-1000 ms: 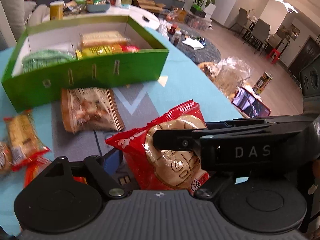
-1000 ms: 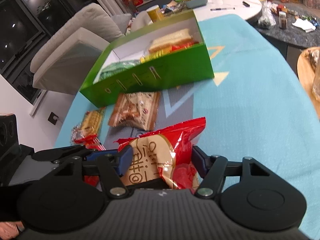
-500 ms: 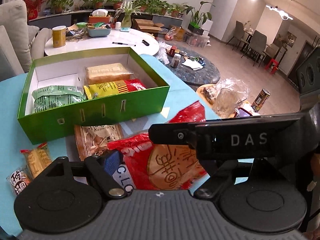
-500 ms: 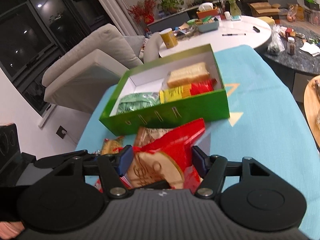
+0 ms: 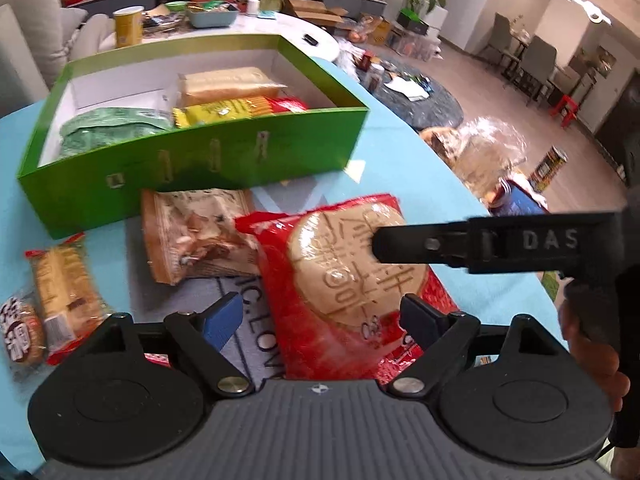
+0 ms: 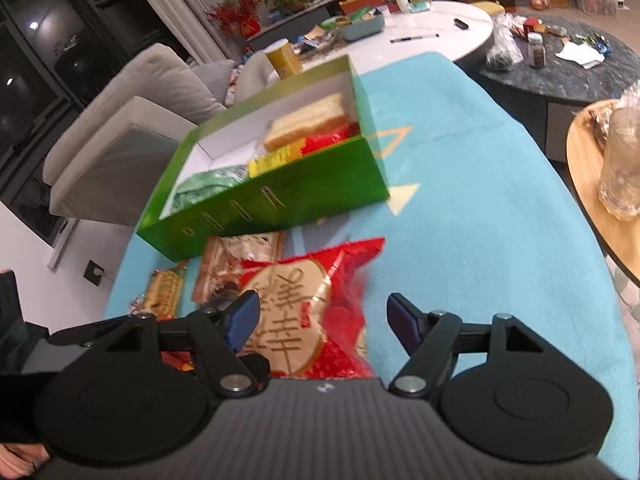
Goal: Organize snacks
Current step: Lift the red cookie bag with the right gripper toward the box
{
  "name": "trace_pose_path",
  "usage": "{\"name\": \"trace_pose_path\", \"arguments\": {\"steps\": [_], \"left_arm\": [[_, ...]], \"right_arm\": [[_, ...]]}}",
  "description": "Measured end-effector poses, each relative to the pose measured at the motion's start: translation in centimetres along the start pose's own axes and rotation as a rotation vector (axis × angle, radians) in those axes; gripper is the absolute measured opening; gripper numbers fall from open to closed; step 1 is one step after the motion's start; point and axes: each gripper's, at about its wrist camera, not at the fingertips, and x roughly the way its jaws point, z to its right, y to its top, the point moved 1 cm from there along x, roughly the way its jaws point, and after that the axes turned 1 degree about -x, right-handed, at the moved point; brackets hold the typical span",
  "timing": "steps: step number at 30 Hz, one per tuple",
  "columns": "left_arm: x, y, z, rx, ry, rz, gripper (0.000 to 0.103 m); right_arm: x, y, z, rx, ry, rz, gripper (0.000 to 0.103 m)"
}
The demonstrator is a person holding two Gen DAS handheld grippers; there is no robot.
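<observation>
Here, red snack bag (image 5: 344,280) between both grippers on the blue cloth (image 6: 480,208), left gripper (image 5: 320,316) jaws just widened, pads clear; right gripper (image 6: 324,316) jaws just spread, loose; green box (image 5: 192,168) beyond

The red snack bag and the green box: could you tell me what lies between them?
A brown snack packet lies flat between the red snack bag and green box, clearest in the left wrist view.

One green box (image 5: 192,168) stood beyond the fingers, four snack packs inside: one green pack (image 5: 112,128), one yellow pack (image 5: 224,112), one red pack (image 5: 288,104), one tan pack (image 5: 228,84). Outside it, four packs: one red bag (image 5: 340,280) between the fingers, one brown packet (image 5: 192,232) just beyond them, one orange biscuit pack (image 5: 64,288) and one small round-biscuit pack (image 5: 20,328) off to their left.
</observation>
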Motion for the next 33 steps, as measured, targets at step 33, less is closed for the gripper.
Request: {"name": "trace_pose_path", "arguments": {"steps": [33], "left_arm": [[-7.3,6.1,1.3,0.178,0.03,0.305,0.083]], "right_arm": [[-2.1,5.3,-7.0,-0.15,0.185,0.093,0.047]]}}
